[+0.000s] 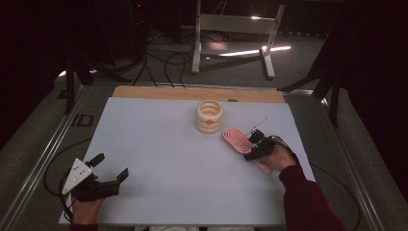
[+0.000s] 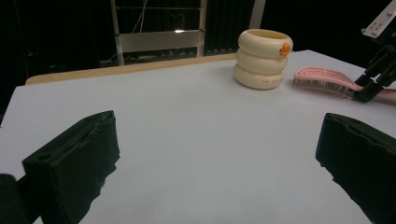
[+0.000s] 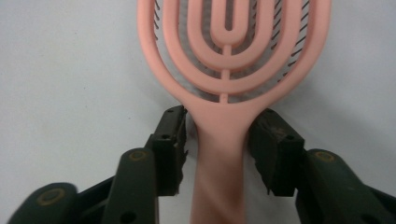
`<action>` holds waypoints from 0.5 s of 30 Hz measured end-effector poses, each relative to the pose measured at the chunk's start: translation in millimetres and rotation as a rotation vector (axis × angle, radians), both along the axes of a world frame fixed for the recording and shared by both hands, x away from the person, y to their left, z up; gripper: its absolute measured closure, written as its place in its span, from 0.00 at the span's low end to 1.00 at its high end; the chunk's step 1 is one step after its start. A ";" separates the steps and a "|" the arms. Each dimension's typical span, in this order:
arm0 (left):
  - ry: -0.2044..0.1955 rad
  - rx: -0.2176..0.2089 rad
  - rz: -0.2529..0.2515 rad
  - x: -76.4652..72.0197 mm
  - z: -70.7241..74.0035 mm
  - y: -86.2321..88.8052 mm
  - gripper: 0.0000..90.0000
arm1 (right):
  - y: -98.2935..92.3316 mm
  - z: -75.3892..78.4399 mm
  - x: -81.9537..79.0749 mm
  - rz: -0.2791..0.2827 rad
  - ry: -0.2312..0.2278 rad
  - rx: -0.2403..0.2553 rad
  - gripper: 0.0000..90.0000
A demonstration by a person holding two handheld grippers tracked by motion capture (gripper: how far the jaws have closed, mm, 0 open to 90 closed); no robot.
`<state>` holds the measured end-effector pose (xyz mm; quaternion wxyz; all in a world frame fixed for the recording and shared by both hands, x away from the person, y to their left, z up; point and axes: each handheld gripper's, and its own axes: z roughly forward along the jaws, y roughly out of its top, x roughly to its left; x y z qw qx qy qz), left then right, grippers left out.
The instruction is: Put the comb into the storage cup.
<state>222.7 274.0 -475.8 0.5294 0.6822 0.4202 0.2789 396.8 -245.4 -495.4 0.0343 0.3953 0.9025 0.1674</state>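
Observation:
A pink hairbrush [image 1: 236, 139] lies bristles down on the white table sheet [image 1: 168, 159], right of centre, its handle pointing toward the person. My right gripper [image 1: 251, 145] straddles that handle just behind the oval head [image 3: 233, 46]. The right pad [image 3: 264, 140] sits against the handle, while a thin strip of table still shows at the left pad [image 3: 175, 140]. My left gripper [image 1: 111, 167] rests at the near left, jaws wide open with nothing between them. In the left gripper view, beyond my left gripper [image 2: 219, 140], the hairbrush [image 2: 322, 77] and my right gripper [image 2: 373, 79] sit at the far right.
A cream holder of three stacked rings [image 1: 210, 116] with an orange spot stands at the far middle, just beyond the brush head. A wooden strip [image 1: 192, 92] borders the far table edge. On the floor beyond are a white stand [image 1: 231, 24] and cables.

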 end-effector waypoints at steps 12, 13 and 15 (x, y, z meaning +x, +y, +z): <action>0.002 0.003 -0.001 0.0 -0.1 -0.8 0.00 | 1.8 0.0 -0.8 0.007 -0.011 -0.026 0.74; 0.001 0.001 0.000 0.0 0.0 -0.7 0.00 | 2.0 0.2 -1.0 0.008 -0.013 -0.030 0.75; 0.000 0.002 0.002 -0.2 0.3 0.0 0.00 | 2.2 0.4 -1.8 0.008 -0.014 -0.032 0.75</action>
